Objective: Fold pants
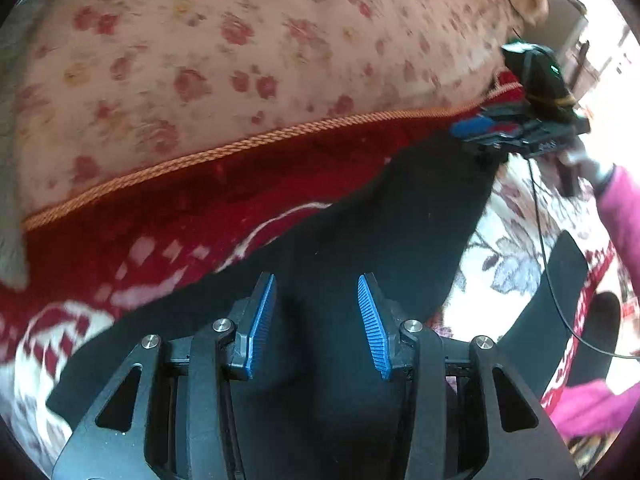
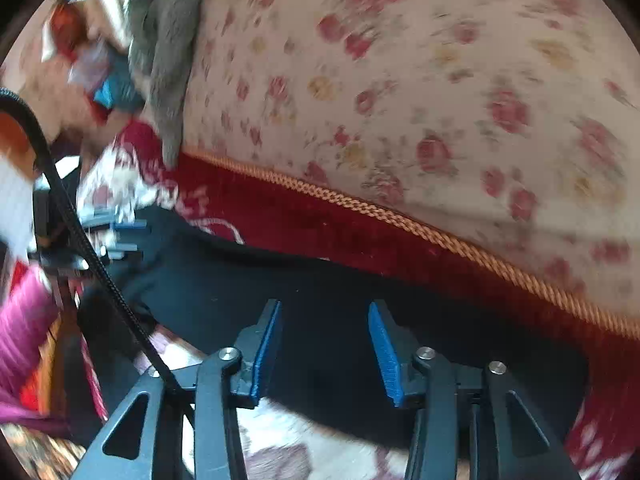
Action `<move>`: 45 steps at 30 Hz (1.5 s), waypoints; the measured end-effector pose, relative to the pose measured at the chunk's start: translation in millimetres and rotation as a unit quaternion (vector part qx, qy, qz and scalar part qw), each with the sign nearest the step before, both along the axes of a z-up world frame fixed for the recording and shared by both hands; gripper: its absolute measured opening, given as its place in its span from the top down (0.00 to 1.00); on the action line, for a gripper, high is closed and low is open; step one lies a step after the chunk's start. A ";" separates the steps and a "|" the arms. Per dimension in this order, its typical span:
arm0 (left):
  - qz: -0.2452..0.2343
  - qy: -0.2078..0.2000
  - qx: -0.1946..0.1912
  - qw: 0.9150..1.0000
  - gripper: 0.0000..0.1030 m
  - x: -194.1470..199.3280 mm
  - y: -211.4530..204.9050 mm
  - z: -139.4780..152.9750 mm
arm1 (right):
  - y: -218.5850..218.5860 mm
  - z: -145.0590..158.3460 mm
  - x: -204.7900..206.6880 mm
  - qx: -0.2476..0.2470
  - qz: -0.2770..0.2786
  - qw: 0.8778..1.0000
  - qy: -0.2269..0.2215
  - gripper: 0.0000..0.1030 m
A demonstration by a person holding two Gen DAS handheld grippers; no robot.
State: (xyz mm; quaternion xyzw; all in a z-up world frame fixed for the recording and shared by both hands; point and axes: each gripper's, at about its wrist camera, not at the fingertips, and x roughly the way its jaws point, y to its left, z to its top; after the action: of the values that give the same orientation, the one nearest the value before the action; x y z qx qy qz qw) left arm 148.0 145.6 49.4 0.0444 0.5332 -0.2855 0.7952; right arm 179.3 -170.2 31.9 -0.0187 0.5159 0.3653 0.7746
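Observation:
Black pants [image 1: 380, 232] lie spread on a red-and-white patterned blanket [image 1: 168, 264]. My left gripper [image 1: 316, 292] is open, its blue pads hovering just over the black cloth. The right gripper [image 1: 516, 128] shows at the far right of the left wrist view, over the pants' far end. In the right wrist view the pants [image 2: 320, 280] fill the lower middle, and my right gripper [image 2: 324, 320] is open above them. The left gripper [image 2: 116, 236] shows blurred at the left edge there. Neither gripper holds cloth.
A big floral cushion [image 1: 240, 48] with an orange cord trim [image 1: 240, 148] stands behind the pants. A grey cloth [image 2: 164, 48] hangs over the cushion's left side. A black cable [image 2: 80, 232] crosses the left. A pink sleeve [image 1: 620, 208] is at the right.

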 end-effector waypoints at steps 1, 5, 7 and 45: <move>-0.011 0.007 0.001 1.000 0.51 5.5 -1.2 -3.1 | 5.8 -4.3 4.6 -0.007 0.016 1.000 0.004 0.53; -0.028 0.020 0.000 0.999 0.48 21.2 2.3 -10.0 | 20.0 -21.5 21.6 -0.039 0.057 0.998 0.015 0.51; -0.043 0.034 -0.010 0.998 0.48 28.6 3.5 -13.9 | 24.0 -28.3 28.0 -0.039 0.082 0.996 0.026 0.51; -0.051 -0.090 0.029 0.994 0.89 -15.9 -21.2 12.9 | 22.2 12.7 -32.2 -0.112 0.088 0.986 -0.087 0.92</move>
State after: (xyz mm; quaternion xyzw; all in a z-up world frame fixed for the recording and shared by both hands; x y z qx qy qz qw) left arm 132.1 124.4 62.2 0.1201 0.4647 -0.3053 0.8224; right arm 147.1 -148.0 44.6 -0.1824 0.4809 0.3687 0.7743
